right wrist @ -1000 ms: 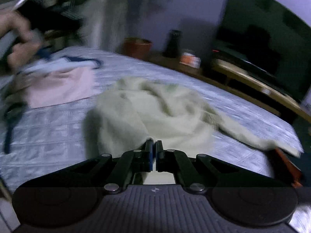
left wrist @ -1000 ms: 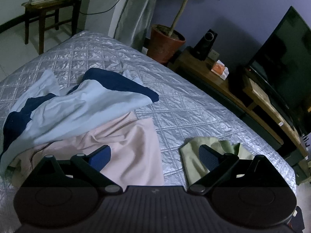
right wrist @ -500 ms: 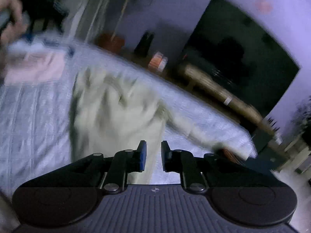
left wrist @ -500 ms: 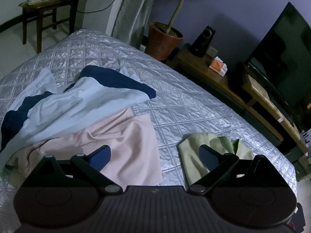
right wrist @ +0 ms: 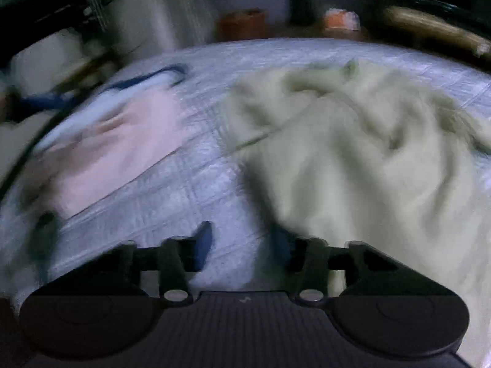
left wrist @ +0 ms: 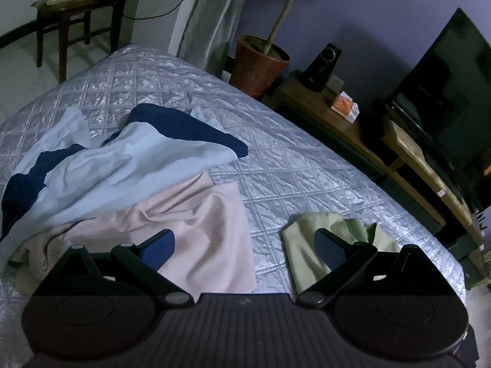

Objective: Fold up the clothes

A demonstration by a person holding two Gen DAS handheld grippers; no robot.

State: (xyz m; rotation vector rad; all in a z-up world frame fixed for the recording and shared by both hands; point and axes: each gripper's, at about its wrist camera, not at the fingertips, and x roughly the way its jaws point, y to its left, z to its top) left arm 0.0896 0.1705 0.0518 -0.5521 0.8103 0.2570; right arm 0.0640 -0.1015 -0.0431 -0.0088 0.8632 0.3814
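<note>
On the quilted silver bed (left wrist: 291,165) lie three garments. A light-blue and navy garment (left wrist: 122,156) is crumpled at the left, partly over a pale pink garment (left wrist: 196,214). A pale green garment (left wrist: 307,230) lies at the right. My left gripper (left wrist: 244,245) hovers open above the bed, one finger over the pink cloth, the other over the green one. In the blurred right wrist view the green garment (right wrist: 353,159) spreads wide at the right and the pink garment (right wrist: 122,141) lies at the left. My right gripper (right wrist: 242,245) stands open over bare quilt at the green garment's near edge, holding nothing.
Beyond the bed stand a potted plant (left wrist: 260,64), a black speaker (left wrist: 322,64), a wooden TV bench (left wrist: 399,159) with a dark screen (left wrist: 454,86), and a wooden chair (left wrist: 76,15) with shoes at the far left. A curtain (left wrist: 211,15) hangs behind the bed.
My right gripper went from shut on the green garment to open, letting the cloth go, while swinging fast. The left gripper stayed open and shifted only slightly.
</note>
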